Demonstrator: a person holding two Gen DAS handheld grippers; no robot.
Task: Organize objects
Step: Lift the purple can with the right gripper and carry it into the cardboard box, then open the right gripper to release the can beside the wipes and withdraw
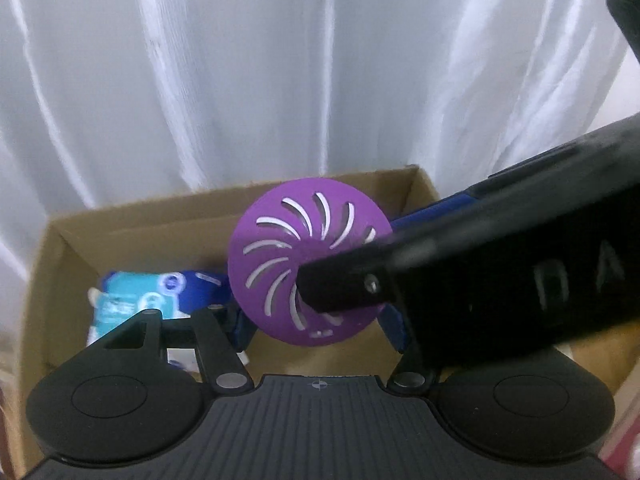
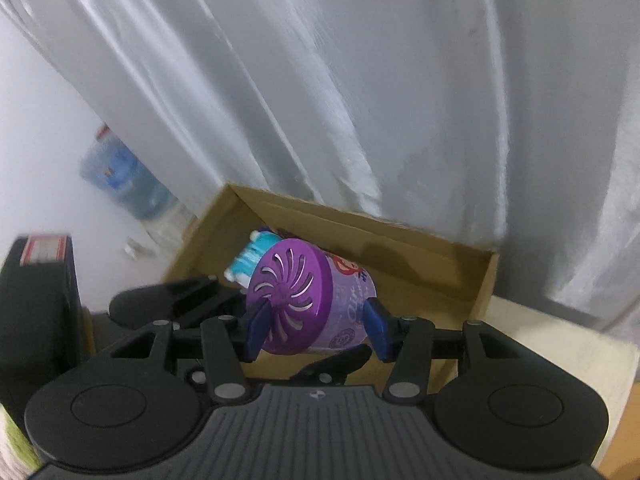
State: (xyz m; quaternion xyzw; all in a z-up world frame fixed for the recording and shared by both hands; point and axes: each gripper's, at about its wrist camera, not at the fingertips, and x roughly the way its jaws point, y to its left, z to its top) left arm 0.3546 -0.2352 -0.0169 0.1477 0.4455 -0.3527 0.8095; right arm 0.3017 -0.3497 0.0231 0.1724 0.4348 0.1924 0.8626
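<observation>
Air freshener (image 2: 308, 300), a purple can with a slotted swirl lid, hangs tilted over the open cardboard box (image 2: 460, 280), lid end toward the near edge. The right gripper (image 2: 316, 328) has it between its blue pads (image 2: 378, 322); both pads lie against its sides, so I take it as held, though the grip looks light. Seen from the left side, the purple lid sits over the box's right half, with the right gripper's black body crossing in from the right edge.

Some sorting looks done: a blue and teal packet (image 1: 132, 300) already lies in the box near its left wall. The freshener is not yet set down, so lowering and letting go remain, by my guess.

The left gripper (image 1: 316, 320) hovers above the near edge of the box, pitched steeply down. Its fingers stand partly apart, and the can sits in the gap; whether its pads touch it I cannot tell. A water jug (image 2: 120, 176) stands beyond the box's far left corner.
</observation>
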